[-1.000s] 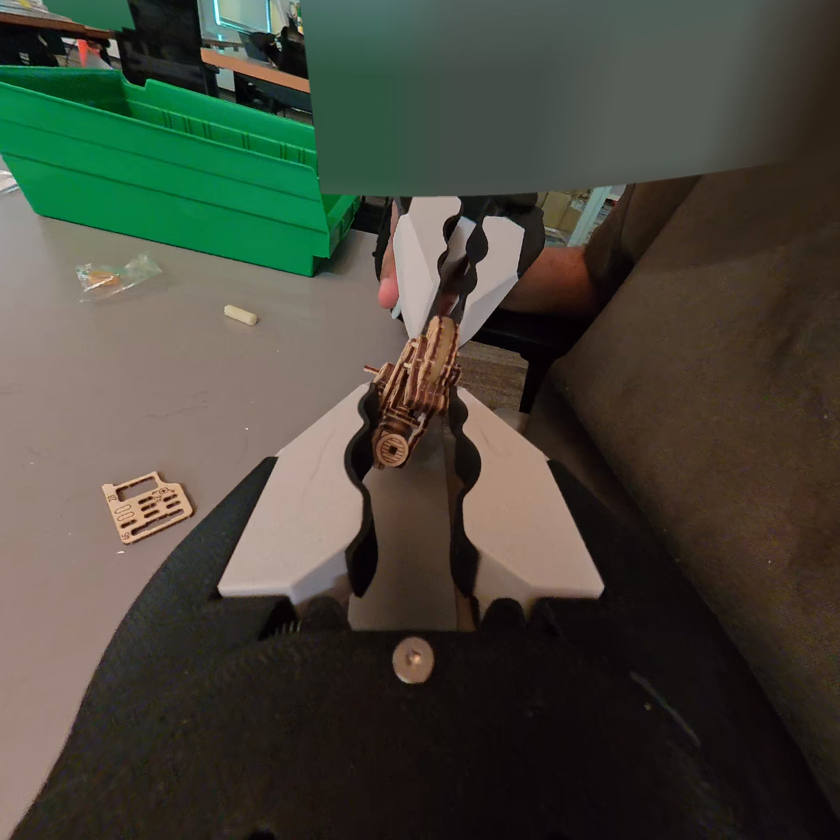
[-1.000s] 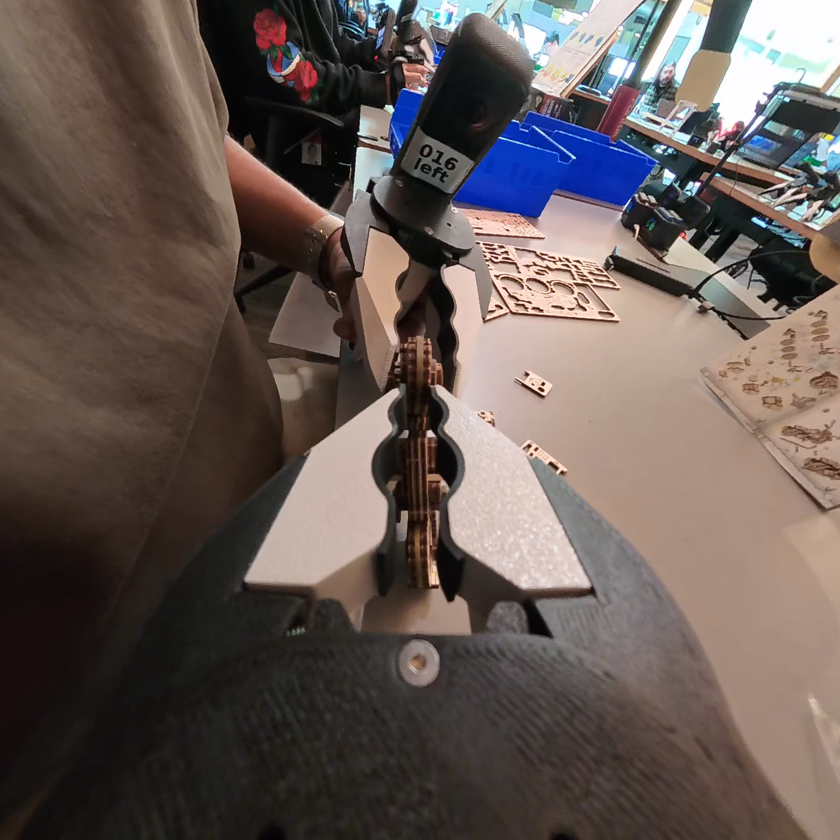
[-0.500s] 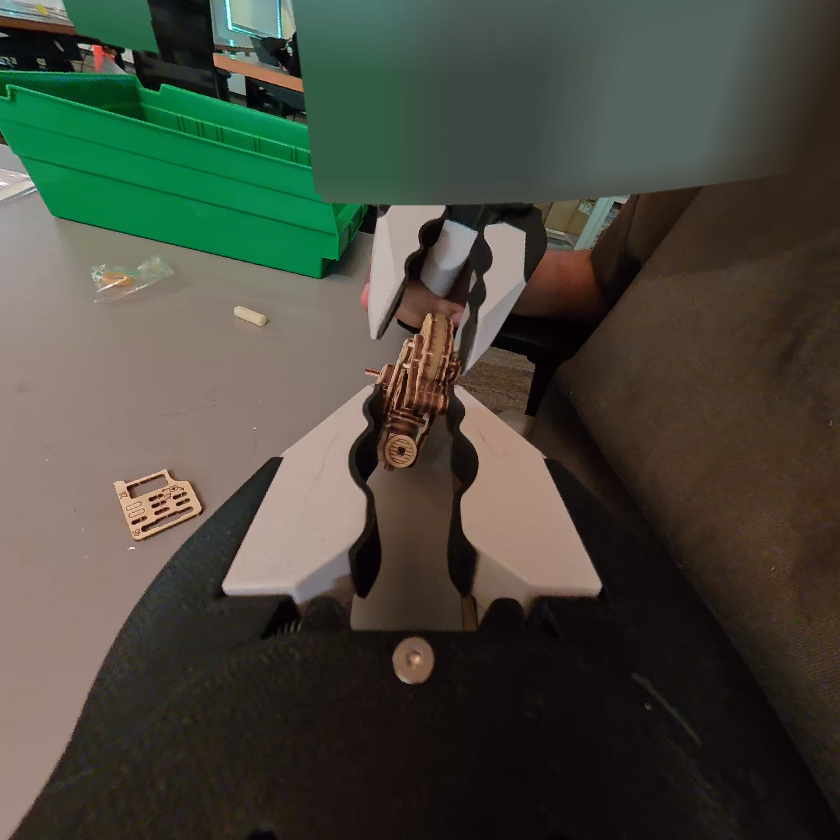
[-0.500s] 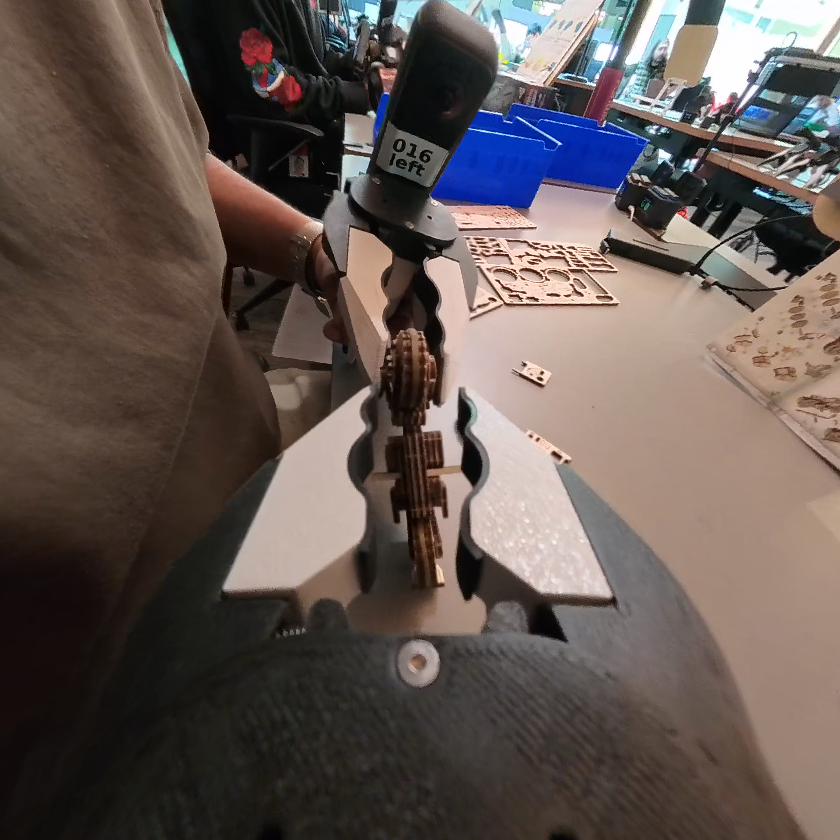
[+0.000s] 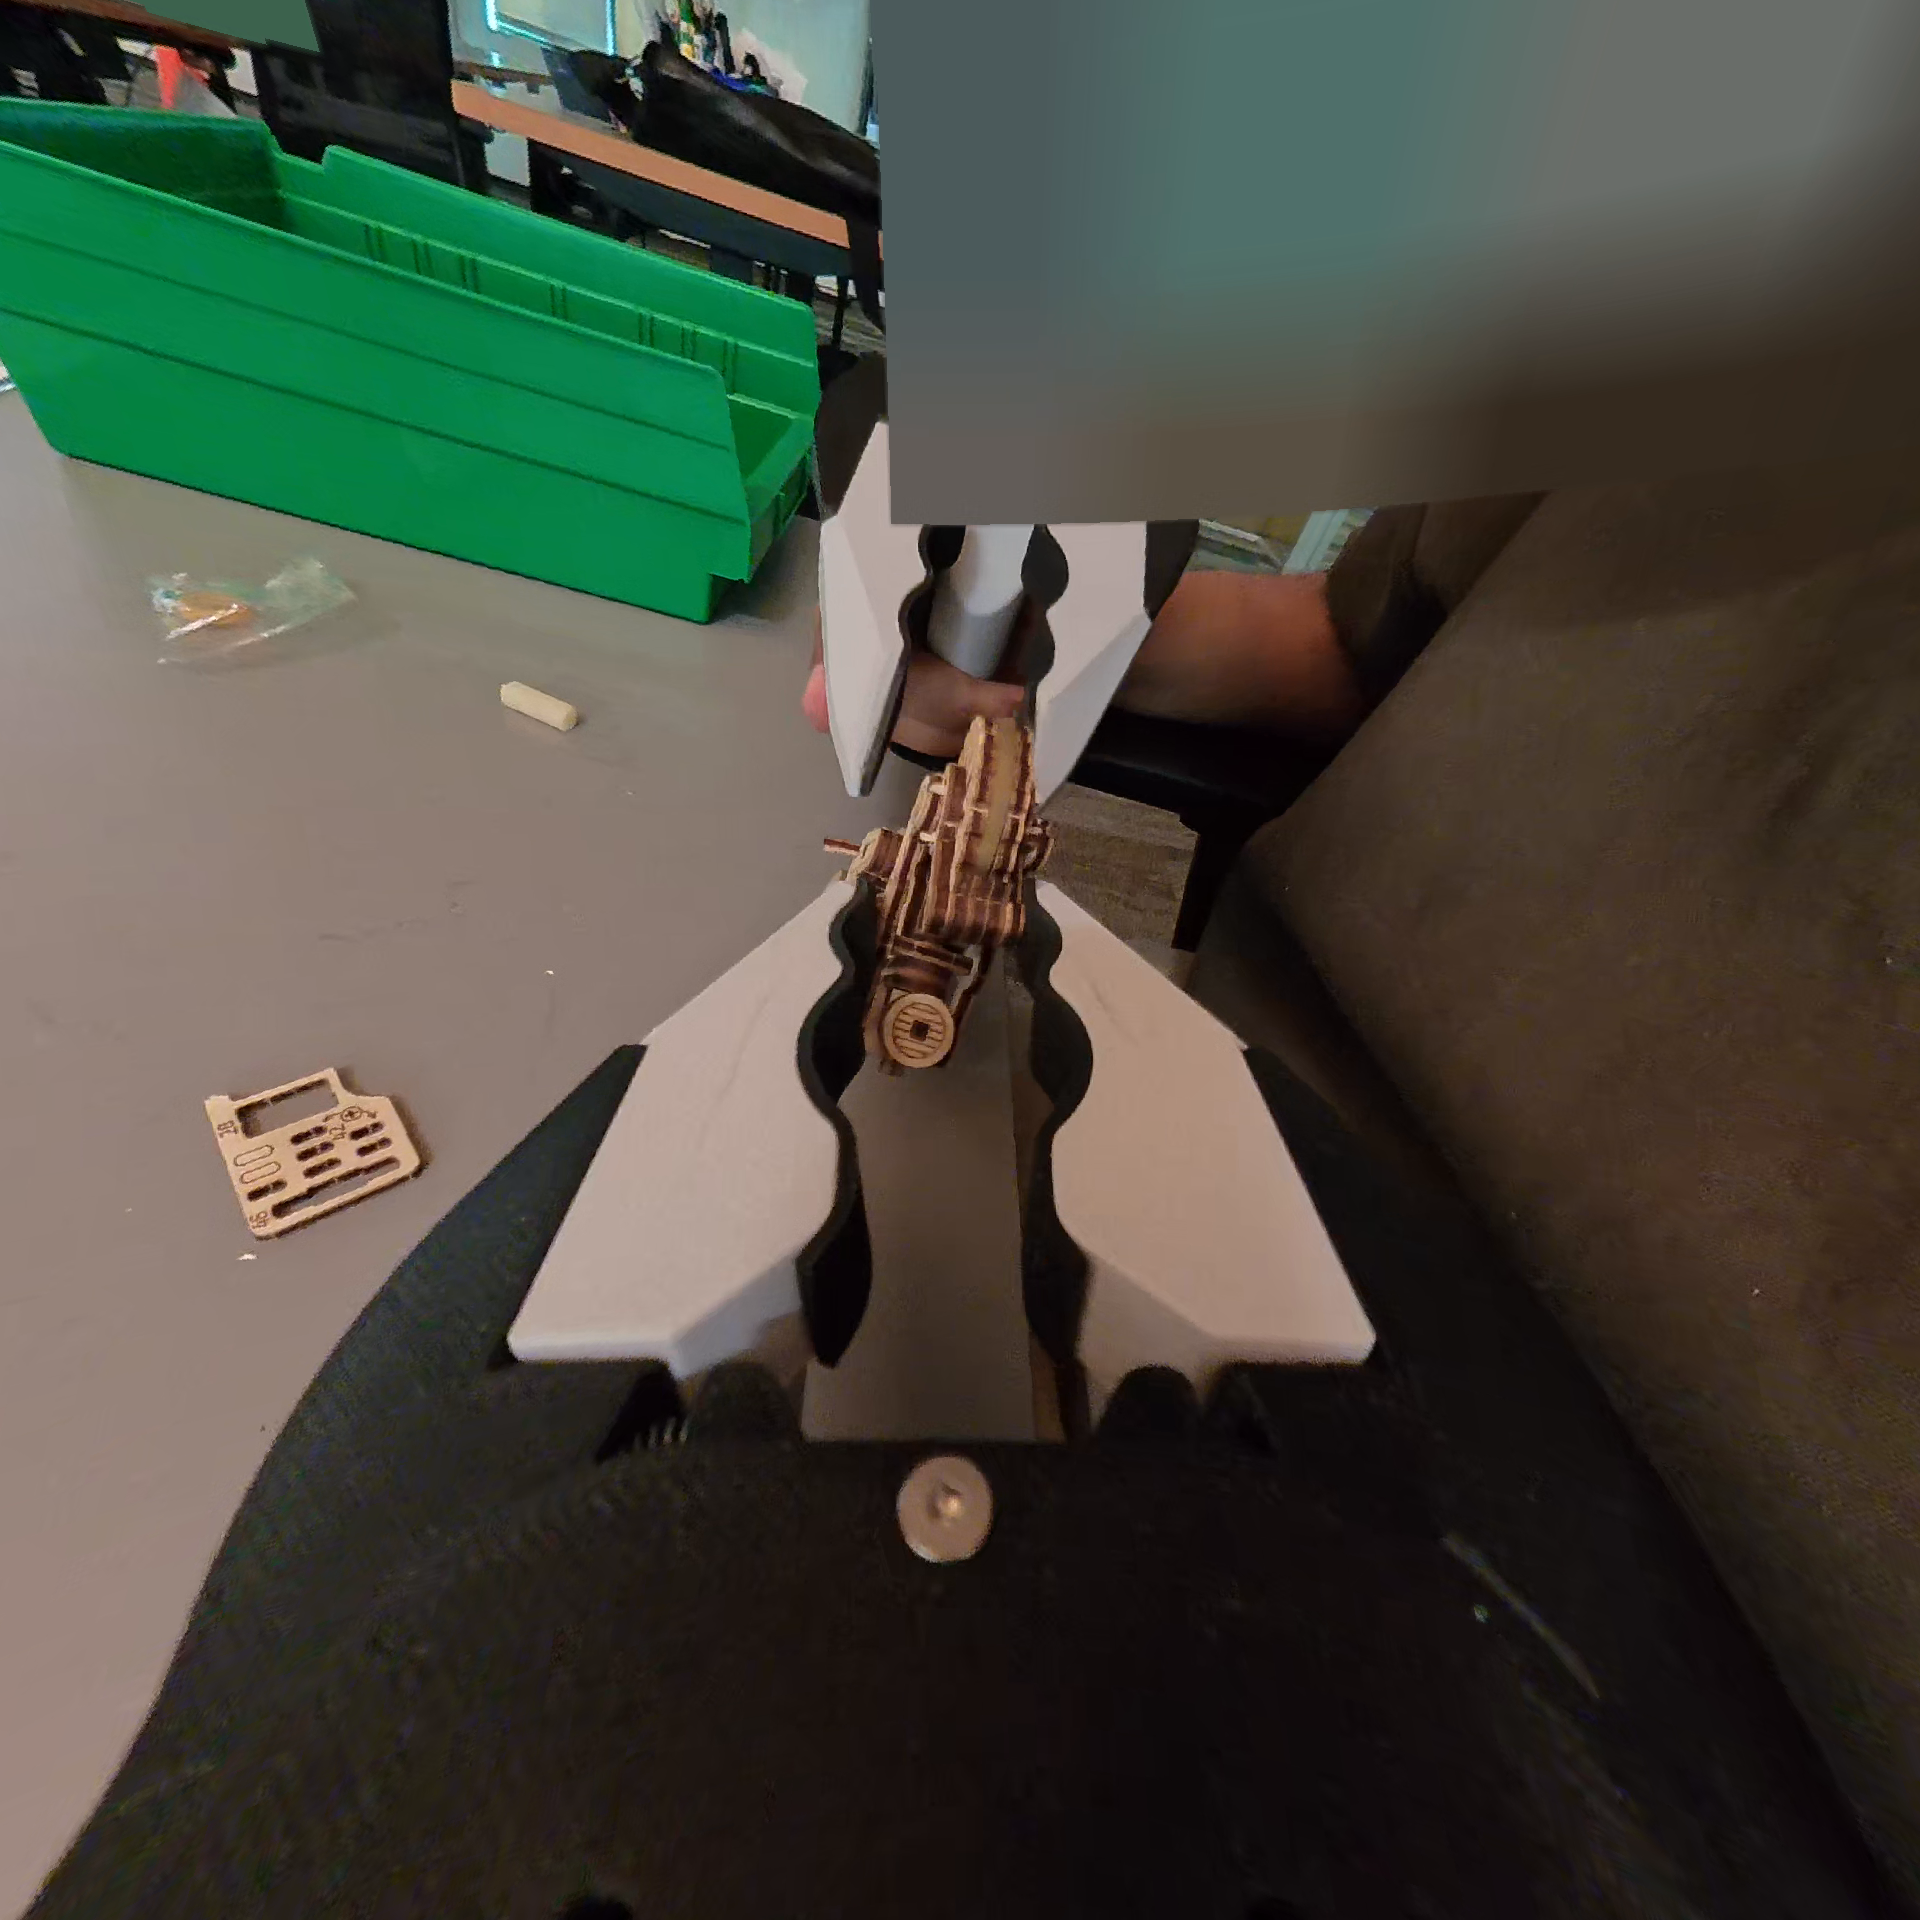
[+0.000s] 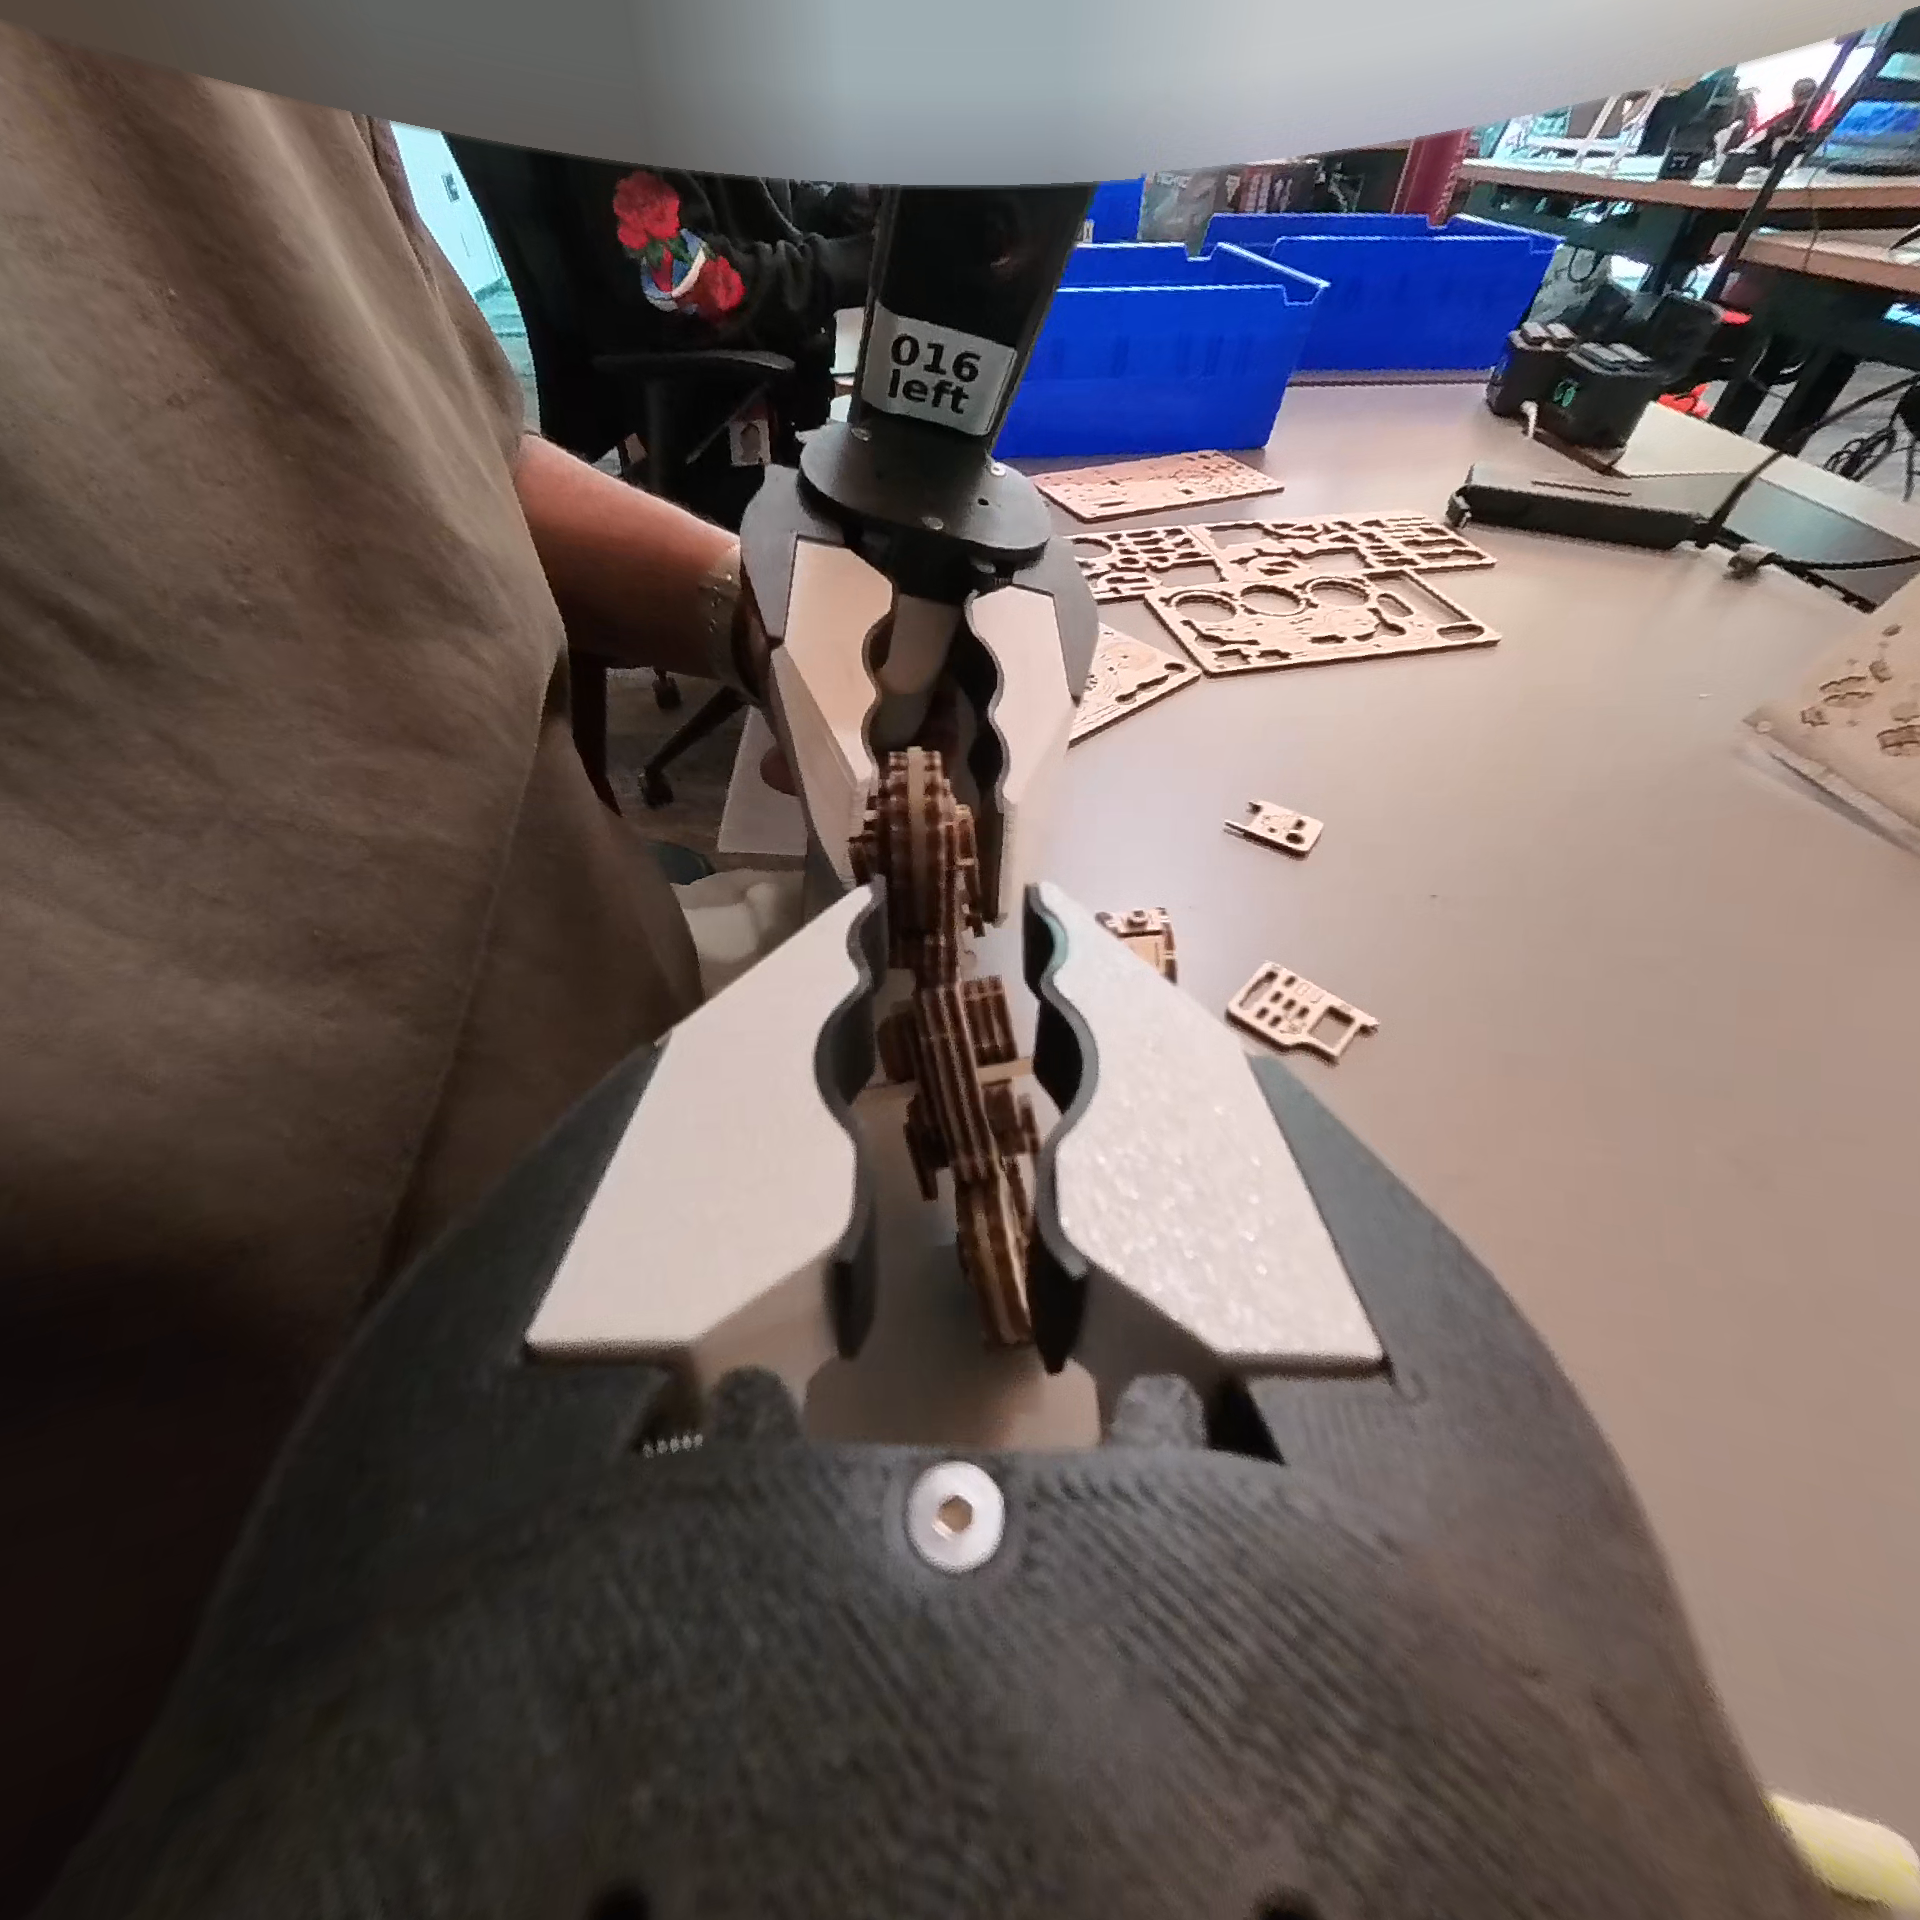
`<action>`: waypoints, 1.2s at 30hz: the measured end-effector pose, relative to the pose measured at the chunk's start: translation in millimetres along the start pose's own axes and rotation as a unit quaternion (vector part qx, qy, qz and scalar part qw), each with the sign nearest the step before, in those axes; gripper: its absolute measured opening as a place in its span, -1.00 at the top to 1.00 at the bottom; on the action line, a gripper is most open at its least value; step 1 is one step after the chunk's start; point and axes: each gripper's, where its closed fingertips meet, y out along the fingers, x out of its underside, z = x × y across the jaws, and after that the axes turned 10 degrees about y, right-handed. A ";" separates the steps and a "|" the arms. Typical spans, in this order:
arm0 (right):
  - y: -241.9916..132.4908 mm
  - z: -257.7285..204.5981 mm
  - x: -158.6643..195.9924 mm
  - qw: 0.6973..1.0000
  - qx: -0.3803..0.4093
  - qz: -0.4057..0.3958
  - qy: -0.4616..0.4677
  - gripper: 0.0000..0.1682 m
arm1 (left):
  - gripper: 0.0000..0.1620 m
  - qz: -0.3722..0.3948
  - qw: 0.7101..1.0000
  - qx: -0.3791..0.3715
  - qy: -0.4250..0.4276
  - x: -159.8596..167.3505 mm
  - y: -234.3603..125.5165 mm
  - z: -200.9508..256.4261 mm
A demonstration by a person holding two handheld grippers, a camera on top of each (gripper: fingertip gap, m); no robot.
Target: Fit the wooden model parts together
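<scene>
A layered wooden model with wheels is held in the air off the table's edge. My left gripper is shut on its near end, with a round slotted end piece between the fingers. In the right wrist view the model runs lengthwise between my right gripper's open fingers and leans toward the right finger. The left gripper clamps the model's far wheel there. In the left wrist view the right gripper stands open beyond the model.
The grey table carries a green bin, a small plastic bag, a white stub and a cut wooden piece. Blue bins, wooden part sheets and small loose pieces lie farther off. The person's brown-shirted torso is close. My two grippers' fingertips are within a few centimetres of each other.
My right gripper, shut on the model a second ago, has opened its fingers around it. My left gripper has kept its hold; the model has barely moved.
</scene>
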 end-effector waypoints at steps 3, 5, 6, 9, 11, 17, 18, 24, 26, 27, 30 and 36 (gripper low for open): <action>1.5 -1.9 -0.3 1.000 0.003 -0.001 -0.014 0.74 | 0.71 0.000 1.000 0.000 -0.001 0.0 -0.5 0.2; 1.4 -2.2 -0.3 1.000 0.004 -0.002 -0.017 0.74 | 0.71 -0.001 1.000 0.000 0.001 0.4 -0.2 0.6; 1.4 -2.6 -0.3 1.000 0.003 -0.002 -0.017 0.73 | 0.71 -0.001 1.000 0.001 0.002 0.4 -0.2 0.9; 1.3 -5.3 -0.7 1.000 -0.003 -0.002 -0.022 0.81 | 0.71 -0.002 1.000 -0.001 0.003 0.5 -0.2 0.7; 1.8 -7.7 -0.8 1.000 -0.006 -0.003 -0.028 0.88 | 0.71 0.001 1.000 -0.001 0.001 0.0 -0.7 0.3; 2.2 -5.4 0.3 1.000 -0.003 -0.005 -0.019 0.88 | 0.71 -0.001 1.000 -0.006 -0.008 0.7 -0.6 -2.7; 2.3 -2.8 0.4 1.000 0.003 -0.004 -0.016 0.88 | 0.71 -0.002 1.000 -0.010 -0.015 1.2 -0.6 -5.2; 2.1 2.6 -2.1 1.000 0.003 0.006 0.014 0.45 | 0.71 0.004 0.998 -0.023 -0.052 2.1 -2.2 -15.3; 5.9 4.5 0.6 1.000 0.013 -0.003 0.010 0.40 | 0.71 0.002 0.998 -0.019 -0.055 2.7 -1.3 -13.8; 8.5 5.1 2.7 1.000 0.018 -0.009 0.006 0.40 | 0.72 0.002 0.998 -0.016 -0.056 2.7 -0.7 -12.7; 15.3 6.7 11.2 0.999 0.033 -0.033 -0.009 0.48 | 0.71 0.002 0.999 -0.007 -0.054 2.5 0.7 -8.7; 11.8 -1.7 0.5 1.000 0.010 -0.005 -0.002 0.52 | 0.72 -0.004 0.998 0.001 -0.057 4.4 1.4 -6.3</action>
